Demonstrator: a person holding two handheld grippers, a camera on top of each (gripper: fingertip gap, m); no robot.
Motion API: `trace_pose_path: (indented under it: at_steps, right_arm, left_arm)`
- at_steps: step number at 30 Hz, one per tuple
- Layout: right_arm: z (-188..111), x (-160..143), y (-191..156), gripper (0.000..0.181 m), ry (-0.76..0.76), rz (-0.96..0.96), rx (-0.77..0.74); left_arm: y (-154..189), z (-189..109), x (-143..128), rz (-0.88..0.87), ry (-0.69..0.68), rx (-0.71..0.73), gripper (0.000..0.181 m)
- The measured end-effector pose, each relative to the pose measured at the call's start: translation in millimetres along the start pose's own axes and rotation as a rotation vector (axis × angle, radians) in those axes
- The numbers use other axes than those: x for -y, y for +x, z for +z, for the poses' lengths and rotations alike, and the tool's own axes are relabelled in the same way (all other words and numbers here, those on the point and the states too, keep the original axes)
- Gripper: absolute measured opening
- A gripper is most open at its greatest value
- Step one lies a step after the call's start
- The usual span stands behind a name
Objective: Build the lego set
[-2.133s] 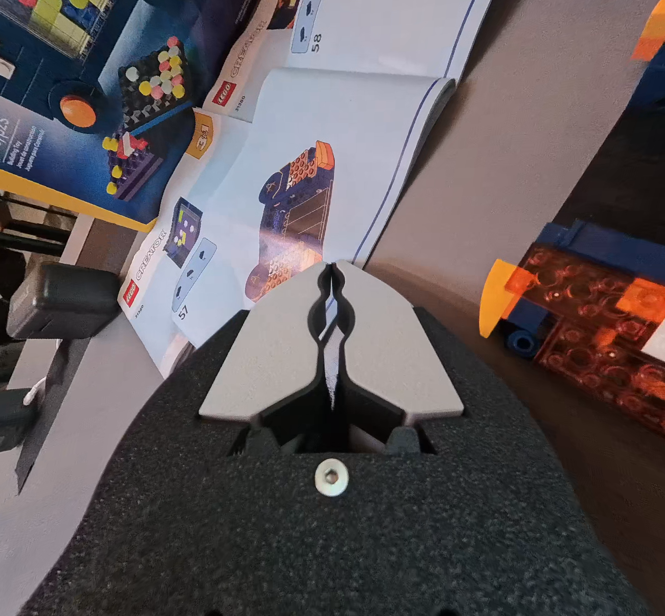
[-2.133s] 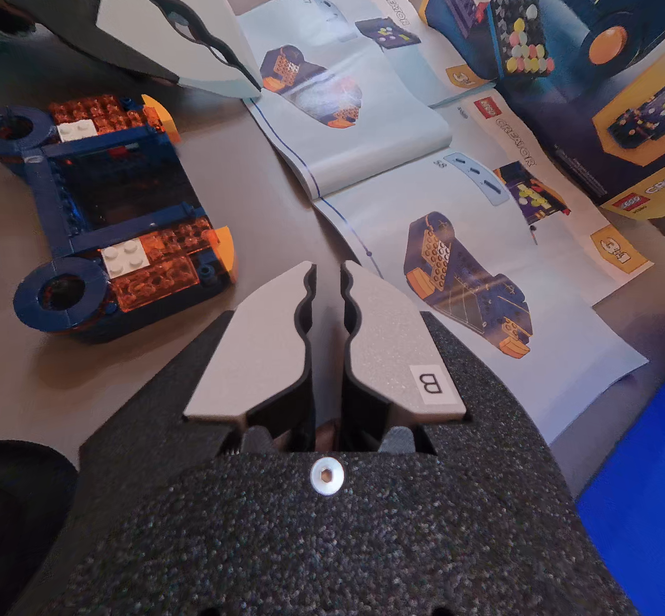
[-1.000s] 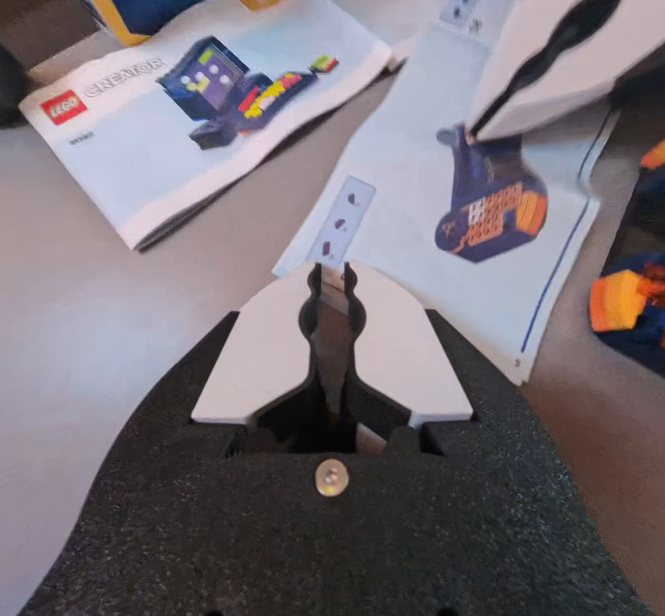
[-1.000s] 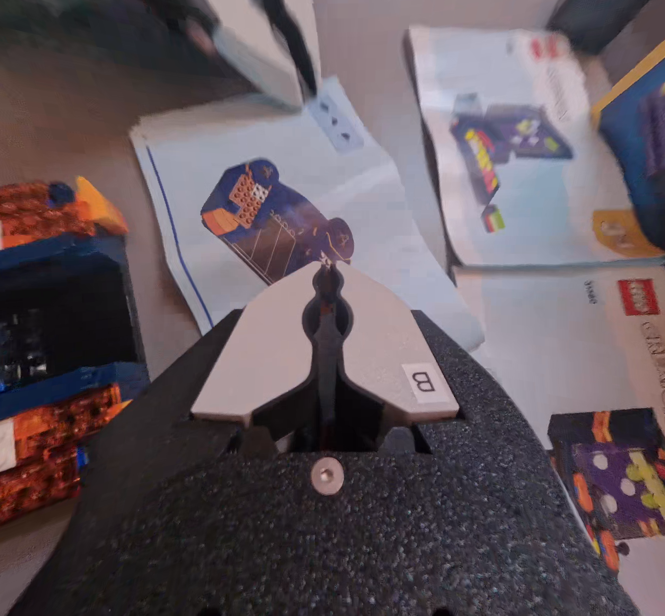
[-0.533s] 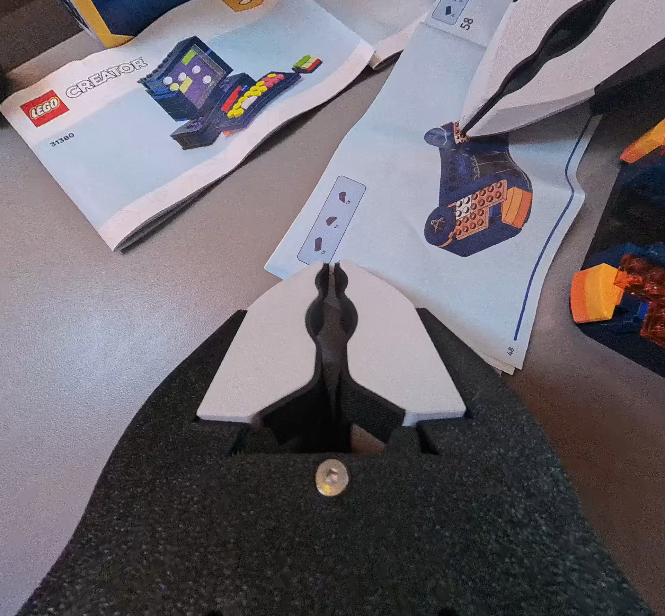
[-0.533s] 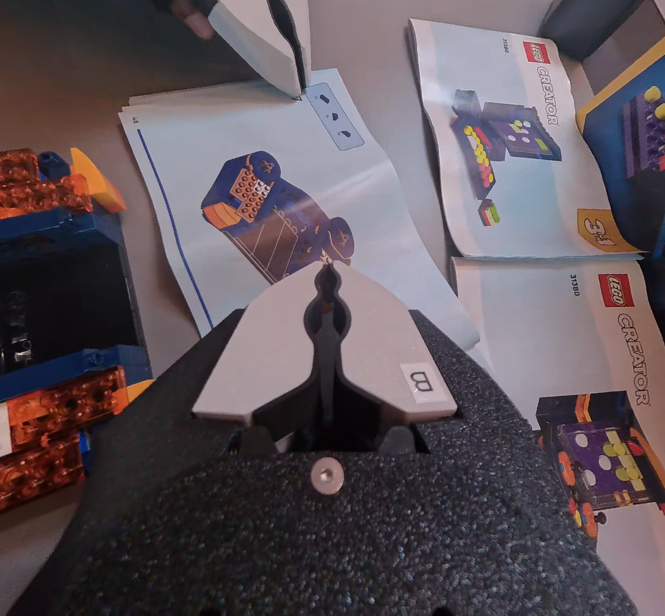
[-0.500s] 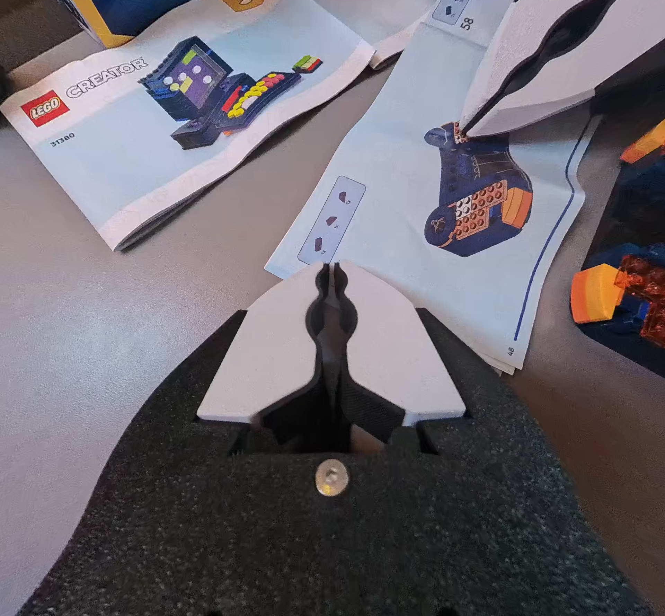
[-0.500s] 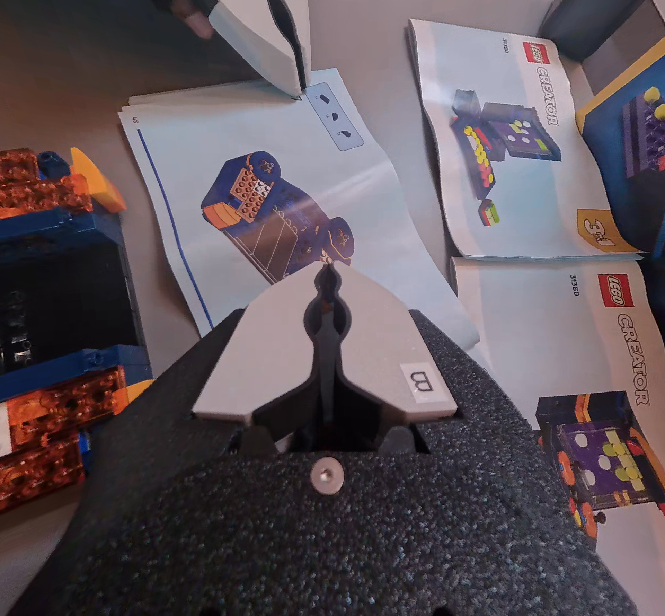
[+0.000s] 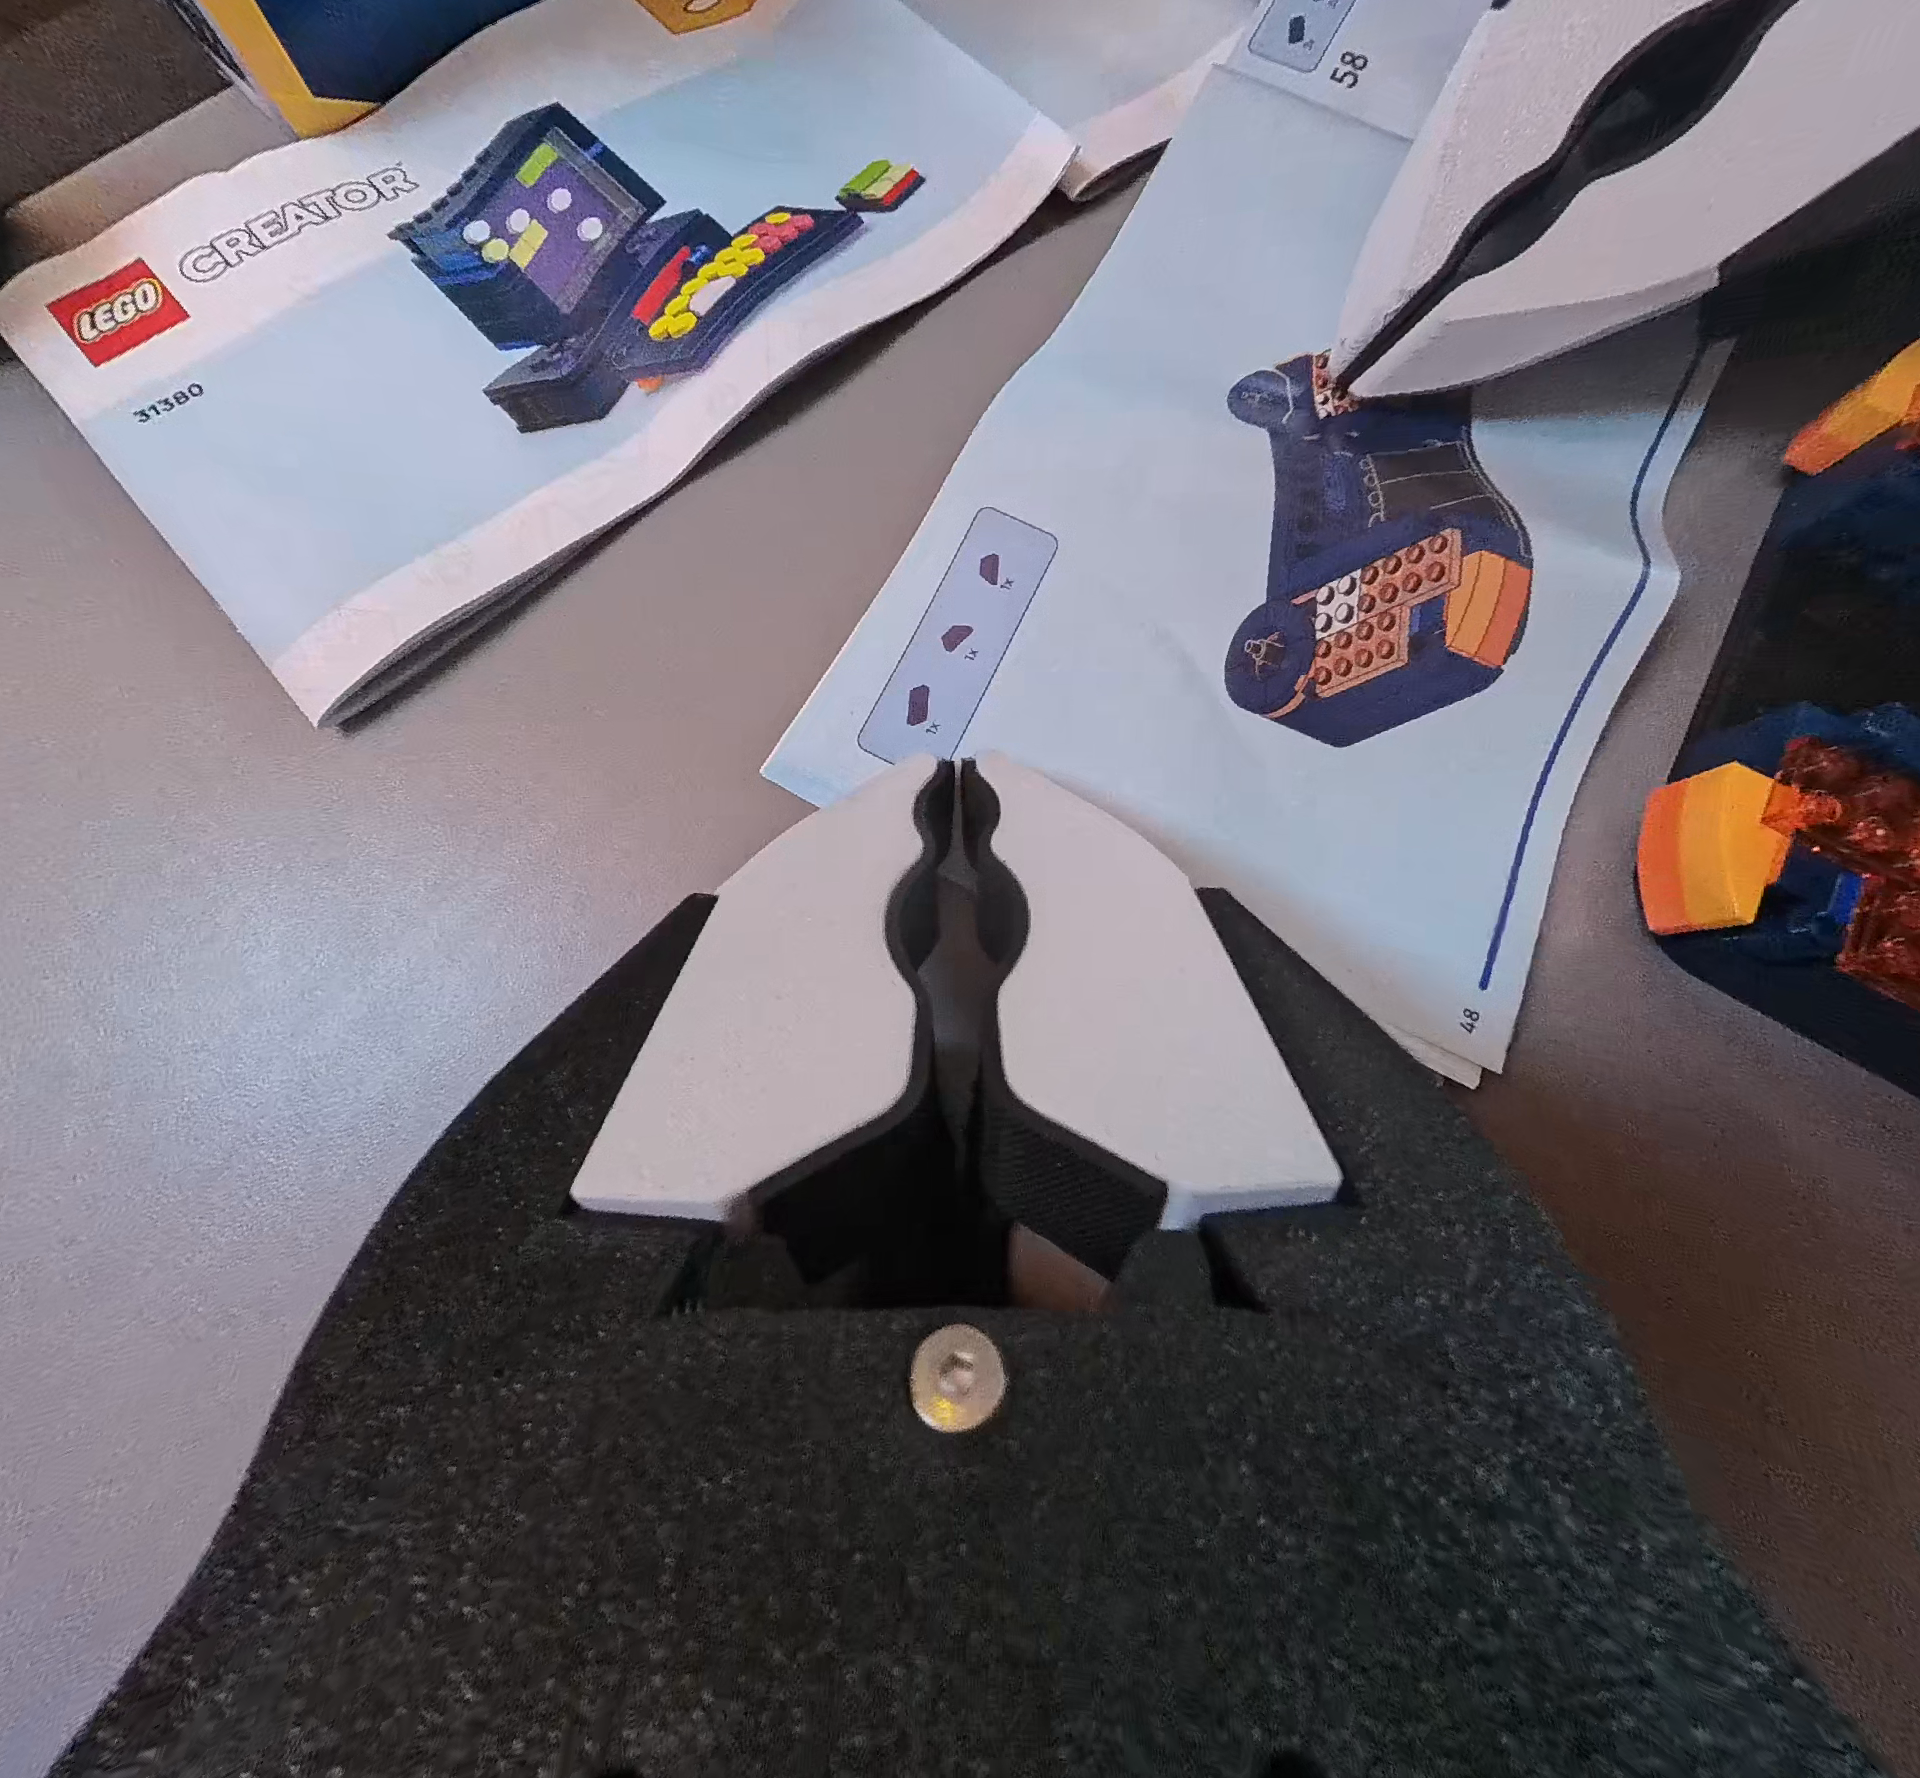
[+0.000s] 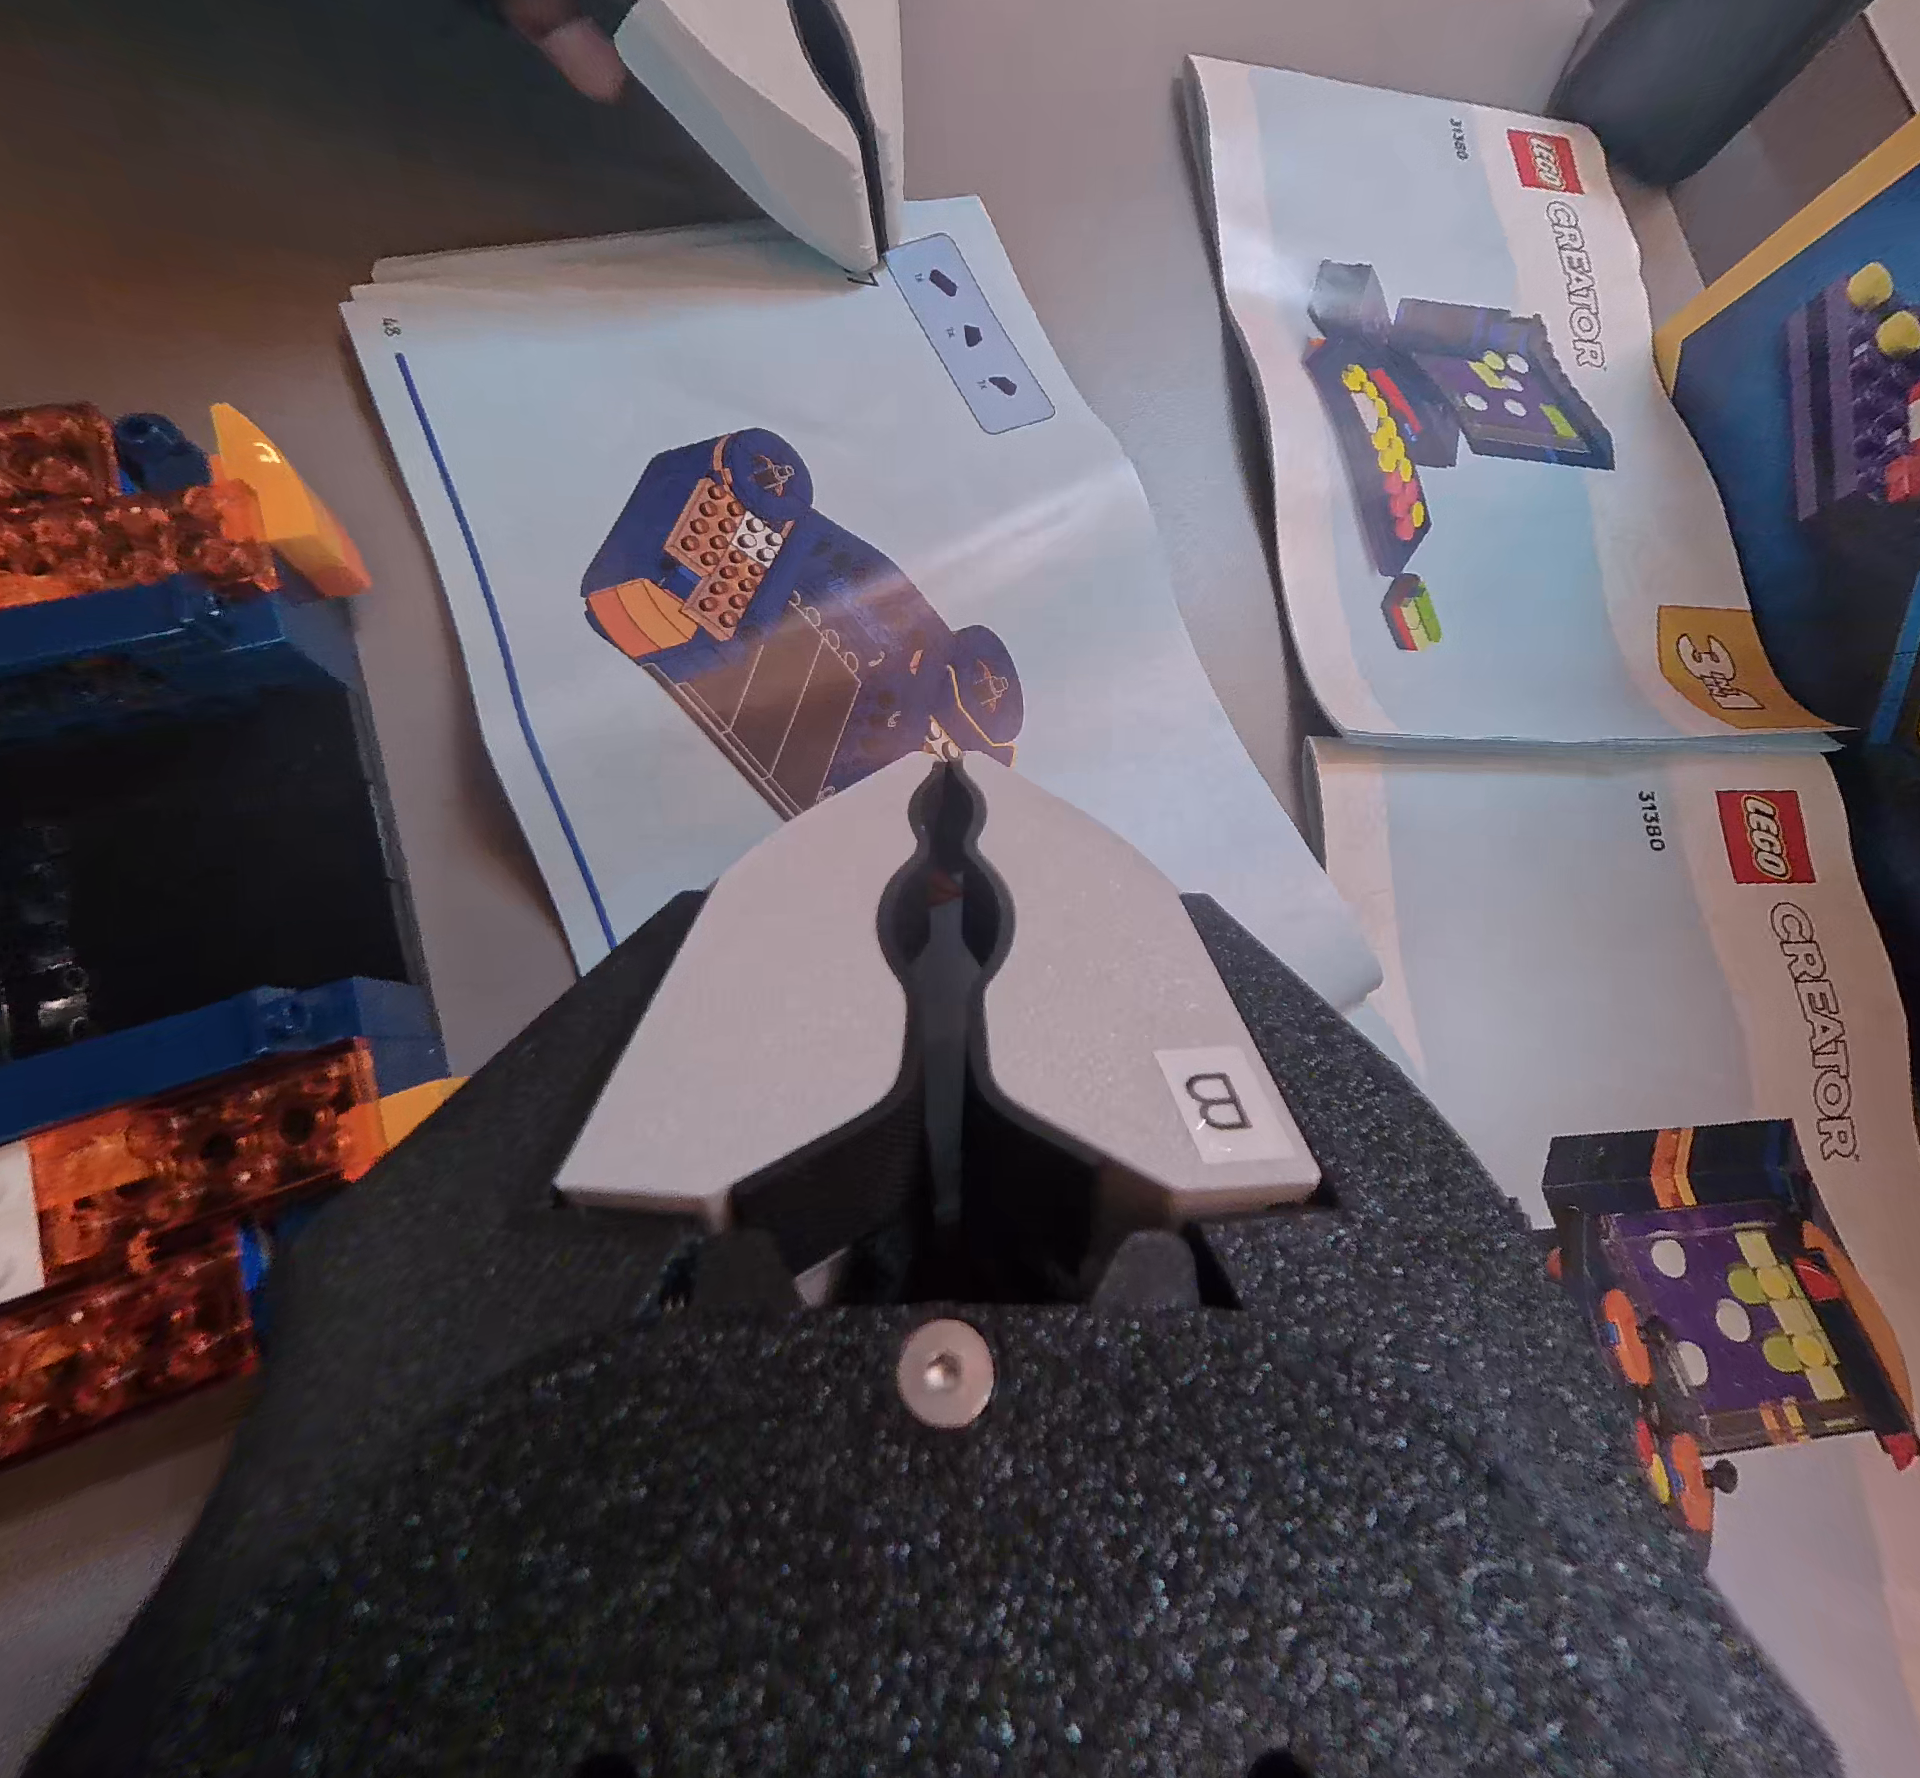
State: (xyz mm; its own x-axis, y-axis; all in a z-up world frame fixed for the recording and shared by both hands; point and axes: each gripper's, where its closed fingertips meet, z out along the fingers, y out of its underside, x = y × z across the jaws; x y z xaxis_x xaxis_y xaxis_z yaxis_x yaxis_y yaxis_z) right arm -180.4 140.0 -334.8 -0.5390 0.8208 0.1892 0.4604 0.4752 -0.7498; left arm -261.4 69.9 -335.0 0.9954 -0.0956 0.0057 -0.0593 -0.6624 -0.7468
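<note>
Orange-and-blue lego model (image 10: 156, 793) sits part-built on the counter (image 9: 260, 897), just beside the open instruction booklet (image 10: 831, 502). I have left tongs (image 9: 958, 764) and right tongs (image 10: 948, 767) closed, empty, tips pinning its page. Much remains, I judge.

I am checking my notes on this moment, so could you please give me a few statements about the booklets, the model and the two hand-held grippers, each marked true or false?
1. Both hand-held grippers are shut, left and right. True.
2. The right one's tip touches the open booklet. True.
3. The left one holds an orange brick. False: it holds nothing.
4. The model lies on the open booklet. False: it sits on the table beside it.
5. A closed booklet lies left of the open one in the left wrist view. True.
</note>
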Motion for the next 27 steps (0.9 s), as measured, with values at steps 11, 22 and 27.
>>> trace_pose_path:
  at_steps: [11, 22, 27]
  right_arm:
    - [-8.9, -3.0, -19.5, 0.000, 0.020, 0.005, 0.177]
    - [-9.2, -3.0, -21.4, 0.000, 0.022, 0.002, 0.192]
    - [-9.5, -2.9, -22.6, 0.000, 0.023, -0.001, 0.201]
  left_arm:
    - [24.9, -0.7, 2.5, -0.028, 0.006, -0.197, 0.040]
    - [21.2, -9.1, 5.1, -0.041, 0.054, -0.222, 0.014]
    - [25.7, -8.7, 0.1, -0.006, 0.023, -0.241, 0.016]
